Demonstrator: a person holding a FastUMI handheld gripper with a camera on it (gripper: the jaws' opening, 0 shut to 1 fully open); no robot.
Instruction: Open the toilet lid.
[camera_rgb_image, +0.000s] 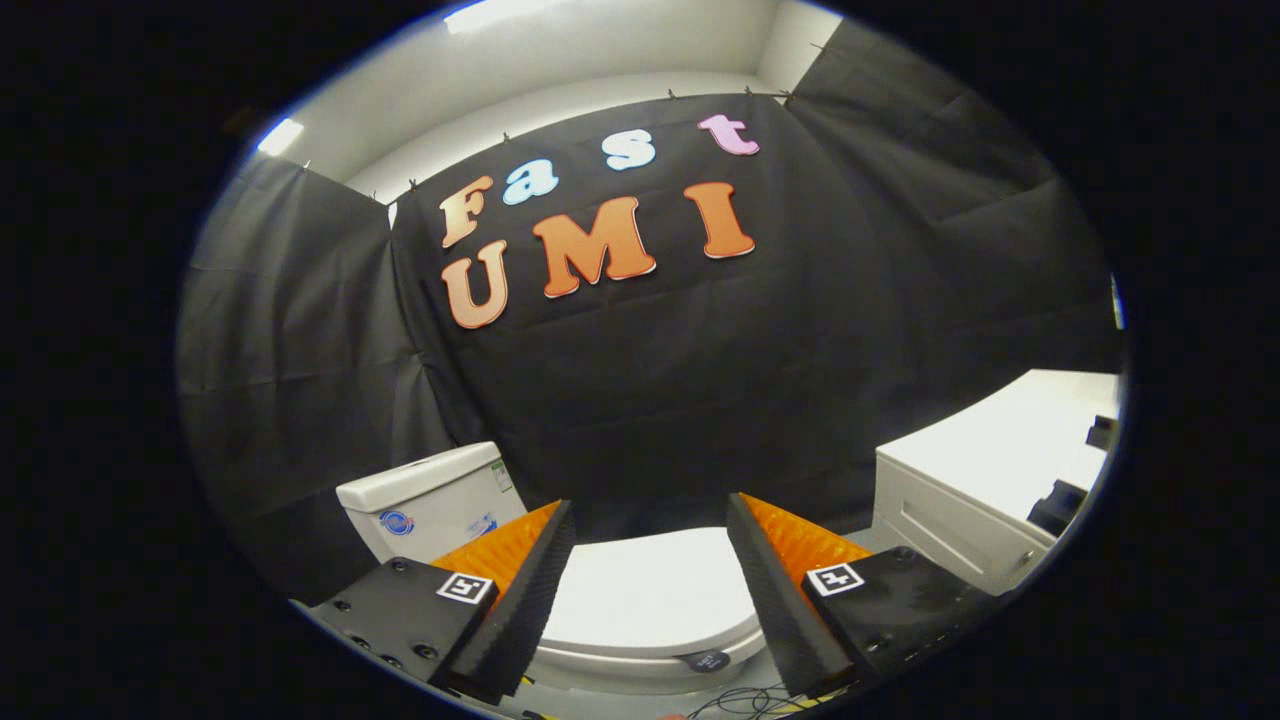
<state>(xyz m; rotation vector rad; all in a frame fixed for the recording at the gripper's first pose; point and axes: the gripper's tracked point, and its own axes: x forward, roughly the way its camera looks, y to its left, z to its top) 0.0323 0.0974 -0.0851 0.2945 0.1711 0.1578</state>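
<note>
Toilet lid (650, 595) is down flat on the bowl, so bowl contents can't be seen; white tank (430, 500) sits behind it, to its left. White cabinet (985, 480) stands to the right. Your gripper (650, 570) is spread wide, fingers (525, 590) empty w/ the lid between & just beyond them, not touching it.

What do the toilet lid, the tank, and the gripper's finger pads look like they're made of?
Toilet lid: smooth white plastic, probably, with a soft sheen. Tank: glossy white, likely ceramic. Finger pads: dark ribbed rubber or foam, matte. The gripper is open above the closed lid.
</note>
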